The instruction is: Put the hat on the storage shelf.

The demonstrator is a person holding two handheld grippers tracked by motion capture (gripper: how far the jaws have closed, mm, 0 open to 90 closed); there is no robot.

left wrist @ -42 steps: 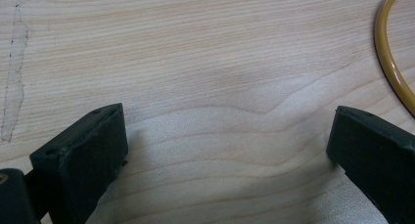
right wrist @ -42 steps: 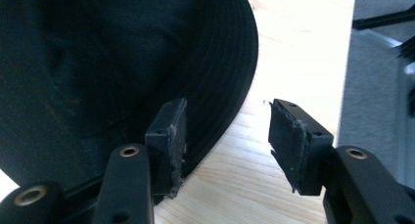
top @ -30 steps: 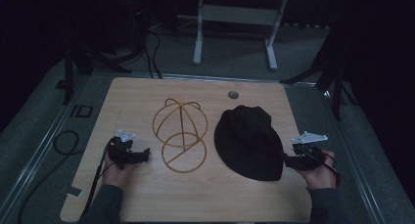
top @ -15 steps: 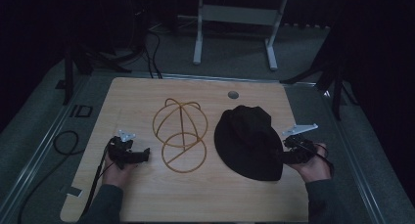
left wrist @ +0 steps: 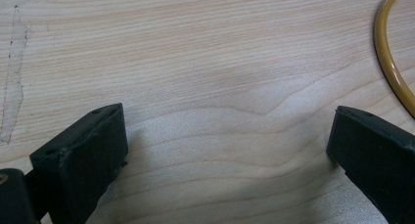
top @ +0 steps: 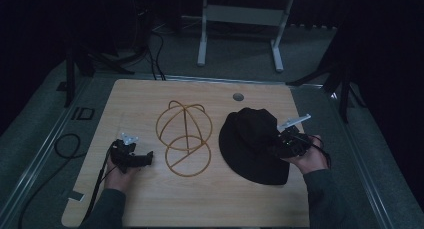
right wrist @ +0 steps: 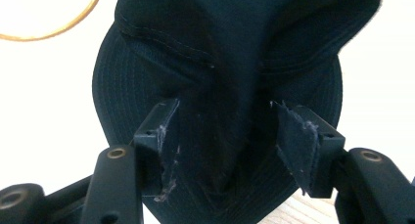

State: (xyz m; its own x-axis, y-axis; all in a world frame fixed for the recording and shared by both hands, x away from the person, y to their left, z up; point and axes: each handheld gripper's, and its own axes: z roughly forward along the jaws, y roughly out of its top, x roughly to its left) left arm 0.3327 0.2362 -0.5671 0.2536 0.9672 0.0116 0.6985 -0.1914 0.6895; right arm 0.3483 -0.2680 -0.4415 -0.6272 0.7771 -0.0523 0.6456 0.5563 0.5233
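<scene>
High view: the black hat lies on the right half of the wooden worktop, just right of the yellow wire stand (a dome of hoops on a ring base). The right claw sits over the hat's right side, held by the person's right hand.

Right claw view: the right claw has its jaws on either side of a raised fold of the hat. The fabric fills the gap between them, with both pads against the cloth, so it is clamped on the hat; its jaws have just been closing a little. A curve of the stand shows at the upper left.

Left claw view: the left claw has its jaws wide apart over bare wood, nothing between them. The stand's ring curves past at the right edge. From above, this left claw rests low on the worktop, just left of the ring, apart from it.
</scene>
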